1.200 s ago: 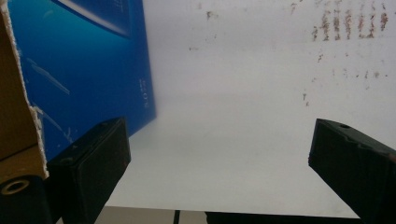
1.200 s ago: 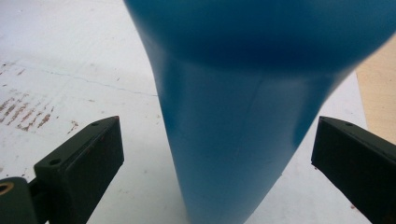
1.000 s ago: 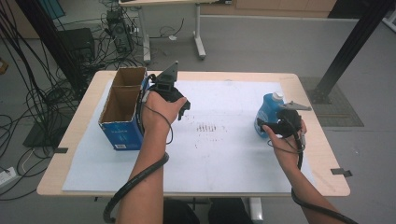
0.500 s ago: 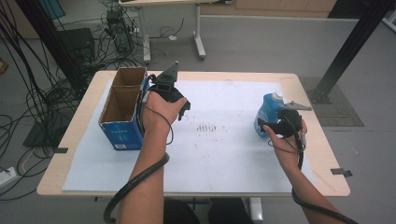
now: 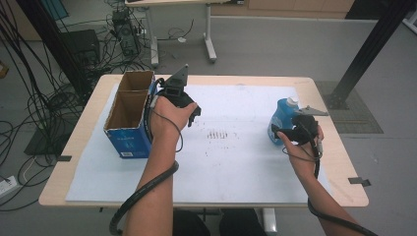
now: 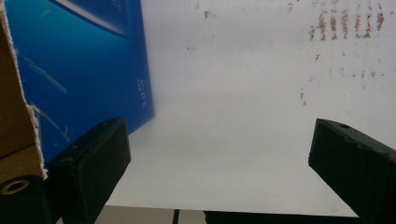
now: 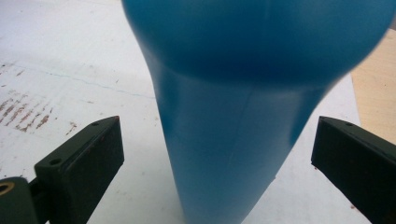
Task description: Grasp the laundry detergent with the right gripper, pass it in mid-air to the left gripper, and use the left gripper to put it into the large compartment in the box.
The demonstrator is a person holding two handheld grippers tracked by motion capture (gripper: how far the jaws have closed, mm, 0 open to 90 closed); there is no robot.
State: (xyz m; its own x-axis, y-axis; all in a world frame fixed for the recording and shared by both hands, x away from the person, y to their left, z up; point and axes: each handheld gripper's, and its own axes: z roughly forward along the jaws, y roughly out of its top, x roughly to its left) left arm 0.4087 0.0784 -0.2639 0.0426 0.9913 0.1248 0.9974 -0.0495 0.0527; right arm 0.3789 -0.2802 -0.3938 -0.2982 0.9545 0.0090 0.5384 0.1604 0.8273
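Two tools, box (image 5: 129,114) beside L.

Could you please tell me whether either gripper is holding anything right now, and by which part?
Nothing is held. The right gripper is open astride the blue bottle's body, not touching it; the left gripper is open beside the blue box.

In the high view we see the white sheet (image 5: 231,162) bare across centre and lower frame, free passage between our hands. At left the open cardboard box (image 5: 129,113) walls off the left gripper (image 5: 189,114). At right the blue bottle (image 5: 282,120) stands between the right gripper's (image 5: 276,132) spread jaws
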